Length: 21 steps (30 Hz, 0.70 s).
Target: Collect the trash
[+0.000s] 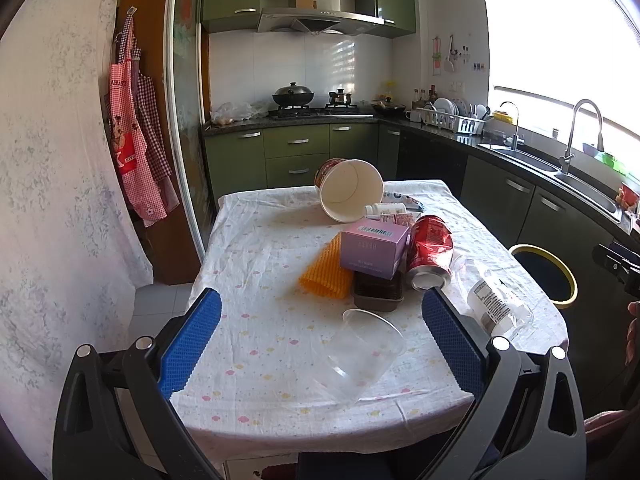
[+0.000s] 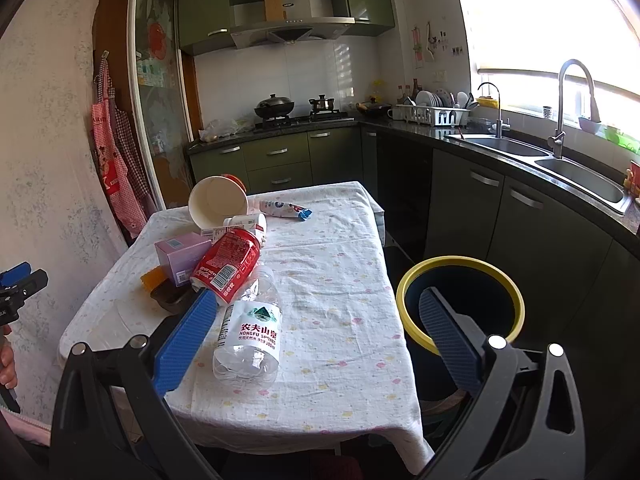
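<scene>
Both the left gripper (image 1: 320,312) and right gripper (image 2: 318,312) hover wide, empty, near the table's (image 1: 256,400) clear plastic cup (image 1: 360,356) and water bottle (image 2: 250,332).

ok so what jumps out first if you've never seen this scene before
A heap of trash in the middle of the table: a crushed red can leaning on a purple box, with a tipped paper bucket behind them. Nearer, a clear plastic cup lies between the open left hand-held gripper fingers. A yellow-rimmed bin waits beside the table's right edge.
</scene>
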### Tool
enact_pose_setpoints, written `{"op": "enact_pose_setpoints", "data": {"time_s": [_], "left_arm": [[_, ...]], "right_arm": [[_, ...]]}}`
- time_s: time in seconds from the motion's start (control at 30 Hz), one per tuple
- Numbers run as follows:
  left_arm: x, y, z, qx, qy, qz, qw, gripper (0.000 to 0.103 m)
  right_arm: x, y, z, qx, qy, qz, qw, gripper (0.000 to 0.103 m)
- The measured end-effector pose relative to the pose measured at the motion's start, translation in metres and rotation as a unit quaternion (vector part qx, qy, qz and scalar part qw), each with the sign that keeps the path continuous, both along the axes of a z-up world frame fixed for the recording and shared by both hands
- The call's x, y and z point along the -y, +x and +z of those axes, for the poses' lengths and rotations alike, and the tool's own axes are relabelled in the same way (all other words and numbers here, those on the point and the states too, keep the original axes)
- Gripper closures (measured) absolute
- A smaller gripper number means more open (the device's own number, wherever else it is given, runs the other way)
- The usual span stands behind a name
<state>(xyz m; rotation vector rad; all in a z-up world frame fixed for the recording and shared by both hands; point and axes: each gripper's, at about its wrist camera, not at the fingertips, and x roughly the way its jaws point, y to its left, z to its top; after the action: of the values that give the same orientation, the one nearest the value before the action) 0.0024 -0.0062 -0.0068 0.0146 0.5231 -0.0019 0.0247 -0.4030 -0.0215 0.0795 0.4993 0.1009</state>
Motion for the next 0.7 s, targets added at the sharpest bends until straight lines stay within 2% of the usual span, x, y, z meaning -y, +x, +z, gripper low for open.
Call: {"op": "enact_pose_setpoints", "data": {"time_s": [0.7], "left_arm": [[-0.0018, -0.0028, -0.0056, -0.002, 0.001, 0.001, 1.0000, 0.004]], "right_arm": [[-0.0007, 0.0018, -0.0024, -0.003, 0.000, 0.000, 1.000, 0.006]]}}
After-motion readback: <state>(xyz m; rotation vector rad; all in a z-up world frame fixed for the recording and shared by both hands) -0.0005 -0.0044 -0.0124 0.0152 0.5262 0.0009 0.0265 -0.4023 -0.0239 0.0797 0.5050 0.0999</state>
